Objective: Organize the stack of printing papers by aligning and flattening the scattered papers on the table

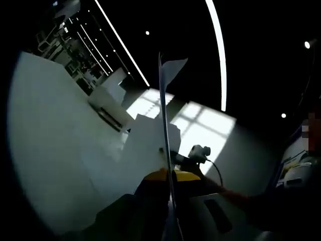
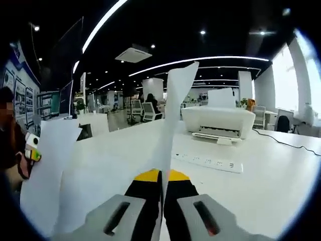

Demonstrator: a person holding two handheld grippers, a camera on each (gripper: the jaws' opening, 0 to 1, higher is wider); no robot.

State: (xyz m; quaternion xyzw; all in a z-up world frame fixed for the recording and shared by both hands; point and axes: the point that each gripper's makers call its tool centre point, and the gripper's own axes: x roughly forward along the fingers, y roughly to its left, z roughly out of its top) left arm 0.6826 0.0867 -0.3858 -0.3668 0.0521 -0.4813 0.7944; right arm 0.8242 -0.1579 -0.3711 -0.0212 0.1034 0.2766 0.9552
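White printing papers rise on edge from between my right gripper's jaws, which are shut on them above the white table. A wider sheet of the same bundle spreads to the left, toward the left gripper at the view's edge. In the left gripper view the papers show edge-on as a thin upright line with a bent top corner. My left gripper is shut on them. The right gripper shows just behind the papers.
A white printer with a sheet in its feeder stands at the back of the table, also seen tilted as the printer. A white power strip lies before it. A person stands at the left. Office desks and chairs lie beyond.
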